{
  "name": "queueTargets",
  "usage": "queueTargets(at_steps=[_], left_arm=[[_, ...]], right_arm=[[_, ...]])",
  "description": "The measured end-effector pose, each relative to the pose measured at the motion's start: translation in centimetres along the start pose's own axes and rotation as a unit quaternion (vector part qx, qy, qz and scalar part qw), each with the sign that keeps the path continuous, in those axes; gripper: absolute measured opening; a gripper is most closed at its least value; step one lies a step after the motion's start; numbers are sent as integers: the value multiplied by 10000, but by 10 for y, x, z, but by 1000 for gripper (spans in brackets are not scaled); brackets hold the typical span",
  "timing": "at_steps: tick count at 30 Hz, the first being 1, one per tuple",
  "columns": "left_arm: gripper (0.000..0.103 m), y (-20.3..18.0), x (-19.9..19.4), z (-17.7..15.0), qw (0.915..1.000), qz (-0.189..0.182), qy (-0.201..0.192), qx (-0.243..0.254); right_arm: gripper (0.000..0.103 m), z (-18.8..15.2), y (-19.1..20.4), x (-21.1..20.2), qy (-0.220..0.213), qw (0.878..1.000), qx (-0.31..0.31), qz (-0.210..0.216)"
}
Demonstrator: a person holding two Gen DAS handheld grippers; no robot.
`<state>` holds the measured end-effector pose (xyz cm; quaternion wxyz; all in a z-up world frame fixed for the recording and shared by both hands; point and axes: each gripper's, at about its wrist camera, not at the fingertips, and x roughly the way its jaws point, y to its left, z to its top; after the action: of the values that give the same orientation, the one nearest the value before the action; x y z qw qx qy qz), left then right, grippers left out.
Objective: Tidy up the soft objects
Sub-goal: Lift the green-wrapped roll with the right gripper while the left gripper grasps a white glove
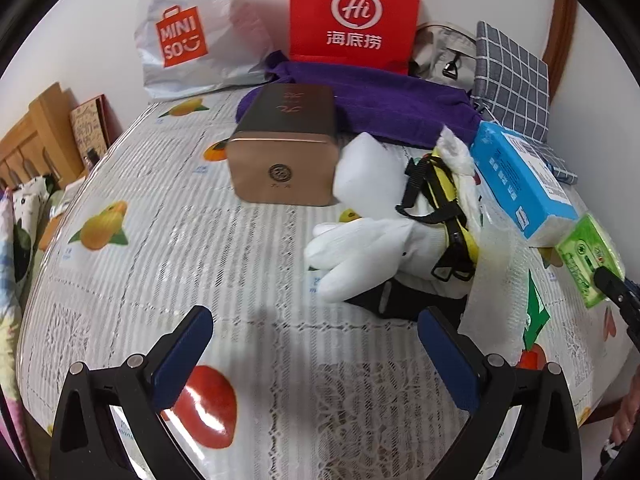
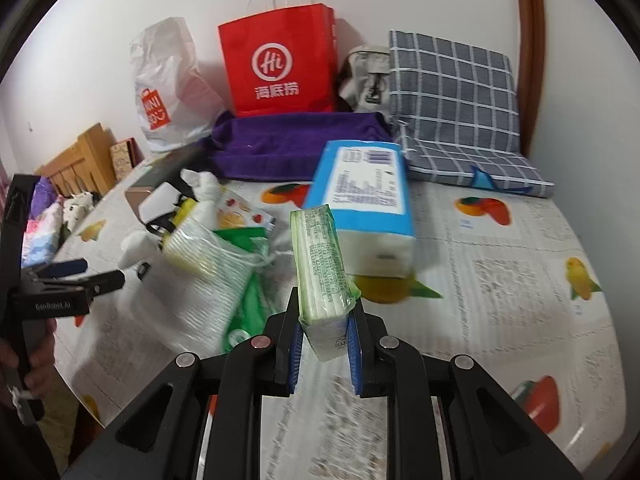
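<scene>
The right gripper (image 2: 324, 344) is clamped on a small green tissue pack (image 2: 322, 280), its blue pads pressing the pack's near end from both sides, and the pack appears lifted clear of the fruit-print cloth on the bench (image 2: 500, 280). The pack's far end sits just beside the larger blue-and-white tissue box (image 2: 362, 208), which is tilted behind it. The left gripper (image 1: 316, 364) hangs over bare cloth with its jaws wide apart and nothing between them, facing a heap of white gloves (image 1: 360, 252), black-and-yellow straps (image 1: 444, 216) and a clear plastic bag (image 1: 496, 272). By my reading the step in hand is carrying off a pack that is already picked up. No sorting place is marked, so where it belongs cannot be told; the purple towel (image 2: 296, 144) at the back is only a guess. The next move calls for keeping the grip firm without crushing the soft pack and steering it clear of the blue box and the plastic bag to its left.
</scene>
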<state>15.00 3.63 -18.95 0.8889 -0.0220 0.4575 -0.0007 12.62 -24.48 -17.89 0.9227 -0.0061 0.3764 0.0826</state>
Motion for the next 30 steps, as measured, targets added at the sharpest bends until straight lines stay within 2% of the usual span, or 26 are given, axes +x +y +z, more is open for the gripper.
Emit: queueTargets(at_steps=[6,11,14,16,22,23,24,25,27,29,30], left_arm=[[99,-6,4,5,9999,-106,-74,30],[99,-18,11,17,9991,1,-231,349],[99,-24,18,22,9987,-111,-260,427],[95,-28,24,24,9986,-128,-258,447],[70,-32,33,27,9978,-439,-319,393],[59,-33,34,27,9975,-454,-343,414],[43,-33,34,28,9973,-473,-360,425],[35,-33,35,28,9971,-533,-358,400],[27,-31,35,28,9968,-656,-343,315],[13,-31,33,28,9962,-731,-347,314],[12,-31,31,28,9962,-733,-348,329]], right_arm=[[20,-11,-13,16,248,9997,6,-85],[24,-17,-16,24,283,9996,42,19],[31,-17,-16,26,264,9996,70,68],[33,-17,-16,28,238,9995,120,140],[33,-13,-16,34,182,9997,154,99],[33,-13,-16,35,173,9996,175,105],[33,-12,-16,37,185,9995,196,136],[31,-12,-16,38,196,9995,203,147],[23,-12,-16,39,207,9995,179,148],[23,-11,-15,39,214,9996,154,137],[22,-11,-14,38,206,9996,136,111]])
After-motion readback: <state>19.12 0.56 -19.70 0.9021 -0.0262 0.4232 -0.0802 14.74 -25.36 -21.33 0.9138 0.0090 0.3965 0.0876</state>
